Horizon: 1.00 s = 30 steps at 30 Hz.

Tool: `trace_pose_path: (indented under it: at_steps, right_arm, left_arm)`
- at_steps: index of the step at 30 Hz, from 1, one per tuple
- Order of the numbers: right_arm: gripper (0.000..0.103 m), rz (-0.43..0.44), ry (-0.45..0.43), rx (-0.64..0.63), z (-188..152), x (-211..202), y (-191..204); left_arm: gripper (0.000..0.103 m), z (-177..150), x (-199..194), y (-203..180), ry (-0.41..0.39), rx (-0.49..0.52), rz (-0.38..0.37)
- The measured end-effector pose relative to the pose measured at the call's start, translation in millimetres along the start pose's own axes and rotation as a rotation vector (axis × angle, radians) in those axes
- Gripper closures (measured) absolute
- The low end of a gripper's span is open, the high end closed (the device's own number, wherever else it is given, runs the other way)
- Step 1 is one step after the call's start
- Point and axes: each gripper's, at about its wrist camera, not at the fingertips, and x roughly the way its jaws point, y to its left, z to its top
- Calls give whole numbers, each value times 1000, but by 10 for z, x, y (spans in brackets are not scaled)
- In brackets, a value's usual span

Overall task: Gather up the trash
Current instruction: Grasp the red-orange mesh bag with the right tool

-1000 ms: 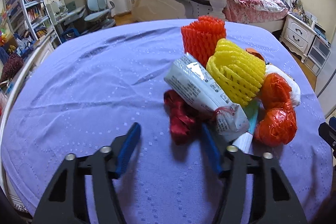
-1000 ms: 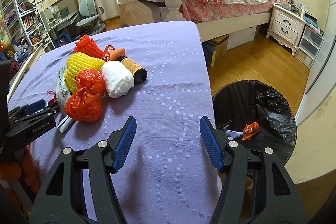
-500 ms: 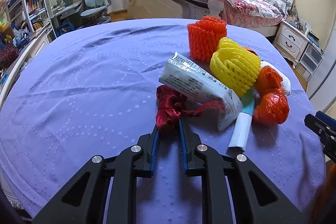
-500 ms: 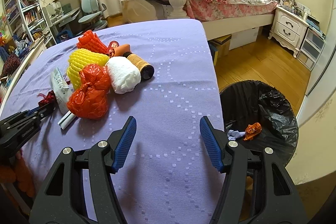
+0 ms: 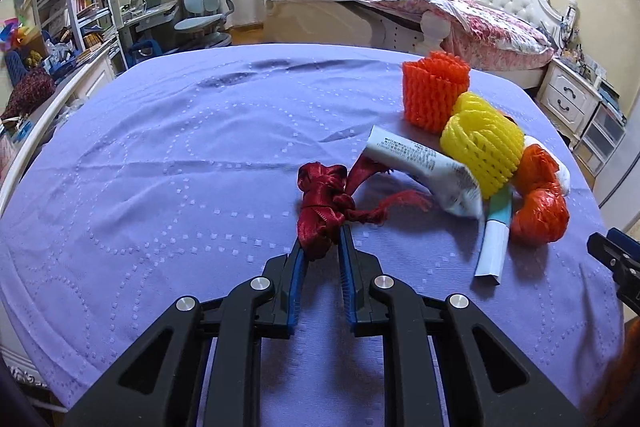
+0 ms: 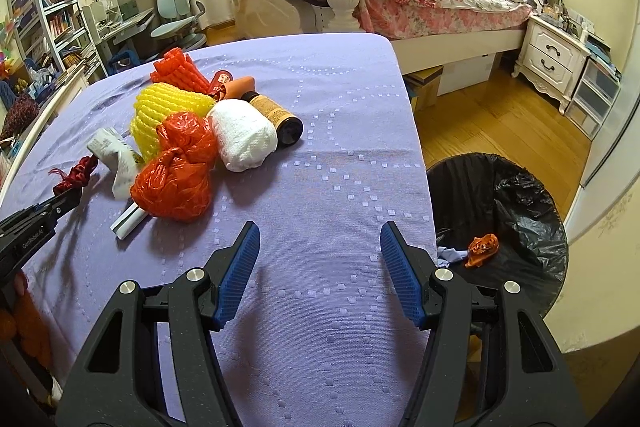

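Two handheld grippers, left gripper (image 5: 322, 239) and right gripper (image 6: 318, 267), share one build: matte black plastic arms with triangular cut-outs, silver round screws at the joints, and ribbed blue finger pads (image 6: 239, 269) (small white lettering marks one arm).

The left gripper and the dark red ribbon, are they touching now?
Touching. In the left wrist view the left gripper has its blue pads closed on the lower end of the red ribbon, with no gap visible between pads and fabric.
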Motion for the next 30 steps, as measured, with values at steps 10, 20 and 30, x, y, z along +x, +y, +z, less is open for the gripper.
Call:
trace_pose_path:
  at_steps: [10, 20, 30]
  right_arm:
    - [42, 26, -7, -18, 79, -17, 107]
    - [42, 83, -34, -63, 219, -57, 463]
    - [42, 109, -3, -84, 279, 103, 756]
  left_arm:
    - [85, -34, -60, 199, -12, -36, 39]
    - [85, -25, -120, 390, -32, -58, 73]
    - [85, -34, -194, 606, -57, -77, 108]
